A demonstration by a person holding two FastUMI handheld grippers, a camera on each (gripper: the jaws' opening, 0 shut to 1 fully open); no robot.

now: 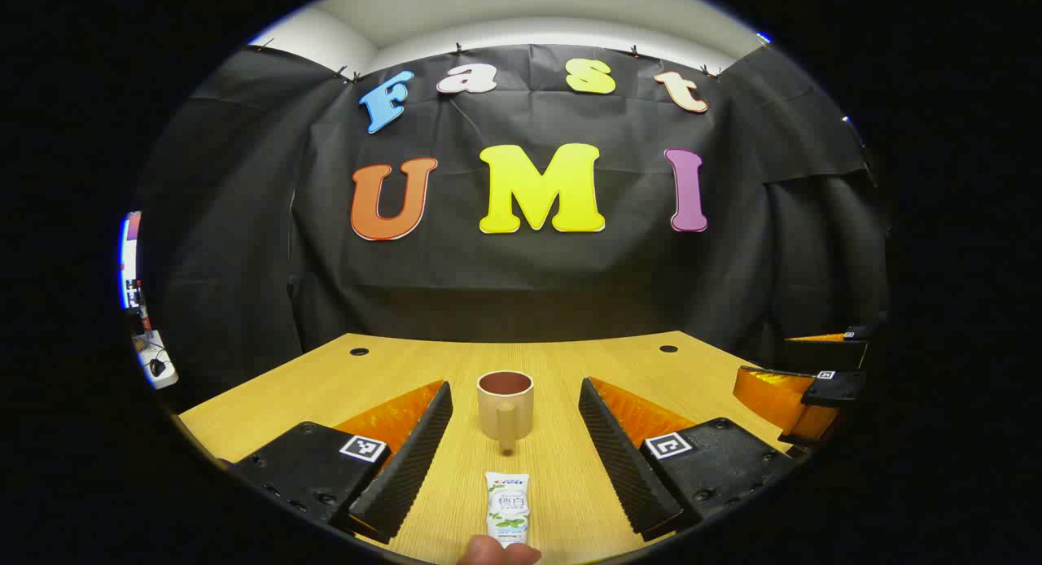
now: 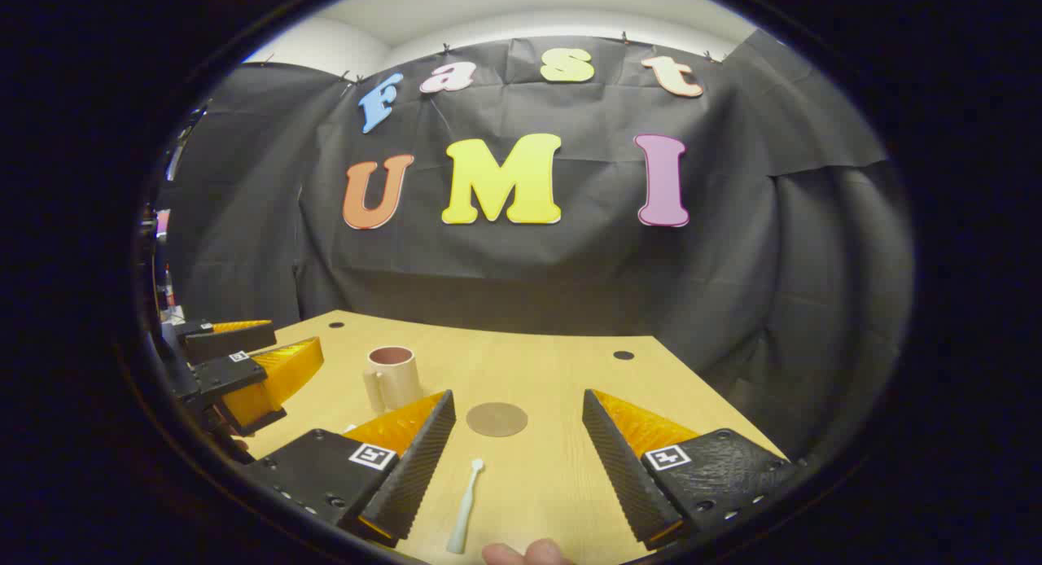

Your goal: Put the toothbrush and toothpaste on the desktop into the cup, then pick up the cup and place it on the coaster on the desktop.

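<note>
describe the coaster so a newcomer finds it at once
On the light wooden desktop, look just right of the cream handled mug. The coaster is the flat, round, brown disc lying beyond the pale toothbrush; nothing else there is flat and circular.

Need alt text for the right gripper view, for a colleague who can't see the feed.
The right tool is open above a wooden desk, with a toothbrush lying between its fingers. Ahead sits a round coaster, and a cup stands to its left, near the left tool.
</note>
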